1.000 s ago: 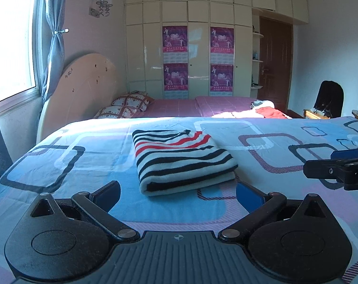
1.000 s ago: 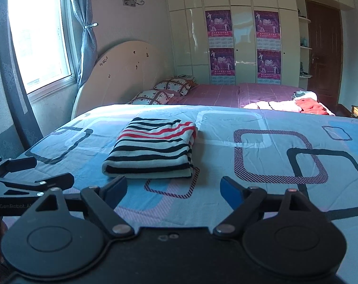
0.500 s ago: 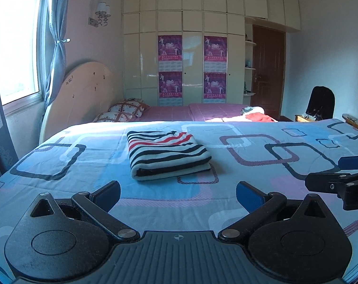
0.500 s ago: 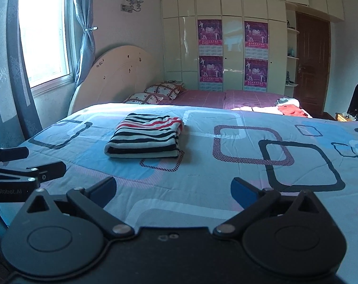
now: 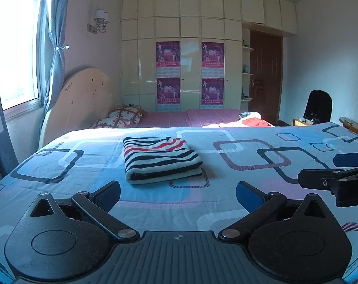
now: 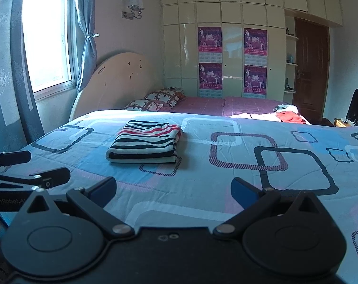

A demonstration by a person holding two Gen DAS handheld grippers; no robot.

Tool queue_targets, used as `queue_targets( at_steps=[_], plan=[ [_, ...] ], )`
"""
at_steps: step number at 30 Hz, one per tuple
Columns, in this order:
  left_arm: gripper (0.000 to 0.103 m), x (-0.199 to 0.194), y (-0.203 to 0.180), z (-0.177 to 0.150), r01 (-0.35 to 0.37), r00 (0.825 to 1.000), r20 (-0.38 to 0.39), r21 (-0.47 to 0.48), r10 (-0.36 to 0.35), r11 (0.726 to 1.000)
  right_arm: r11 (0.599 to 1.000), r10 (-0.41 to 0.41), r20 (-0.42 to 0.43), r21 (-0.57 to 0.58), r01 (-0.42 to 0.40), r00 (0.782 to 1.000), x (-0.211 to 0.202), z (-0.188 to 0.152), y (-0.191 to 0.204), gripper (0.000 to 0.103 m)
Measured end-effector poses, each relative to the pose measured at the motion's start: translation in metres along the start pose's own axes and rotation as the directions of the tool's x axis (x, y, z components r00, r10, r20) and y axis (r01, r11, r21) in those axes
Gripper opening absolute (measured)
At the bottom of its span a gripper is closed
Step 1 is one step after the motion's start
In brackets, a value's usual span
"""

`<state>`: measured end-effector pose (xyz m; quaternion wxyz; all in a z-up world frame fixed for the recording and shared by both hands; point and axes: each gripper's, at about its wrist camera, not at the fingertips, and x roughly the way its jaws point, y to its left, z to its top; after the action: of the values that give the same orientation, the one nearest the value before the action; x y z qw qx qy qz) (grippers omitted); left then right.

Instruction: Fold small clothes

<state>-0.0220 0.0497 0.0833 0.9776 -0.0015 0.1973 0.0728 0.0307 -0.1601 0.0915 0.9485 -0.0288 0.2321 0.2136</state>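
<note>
A folded garment with black, white and red stripes lies flat on the blue patterned bedspread; it also shows in the right wrist view. My left gripper is open and empty, held back from the garment above the bed's near part. My right gripper is open and empty, also back from the garment. Each gripper shows at the edge of the other's view: the right gripper and the left gripper.
A loose pile of white and red clothes lies at the far side of the bed. Two pillows lie by the headboard. A wardrobe, door and chair stand behind.
Both grippers have drawn back and risen away from the folded garment, which now looks smaller and farther off. The garment has not moved. Both grippers stay open.
</note>
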Motion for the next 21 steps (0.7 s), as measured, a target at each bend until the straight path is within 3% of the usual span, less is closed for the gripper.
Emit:
queue_targets(
  at_steps=[21],
  plan=[
    [0.103,0.0013,-0.0055,0.0043,0.007,1.0,0.007,0.006,-0.007,1.0,1.0,0.0,0.004,0.004,0.0,1.0,-0.0029,0.0014,-0.0045,0.102]
  ],
)
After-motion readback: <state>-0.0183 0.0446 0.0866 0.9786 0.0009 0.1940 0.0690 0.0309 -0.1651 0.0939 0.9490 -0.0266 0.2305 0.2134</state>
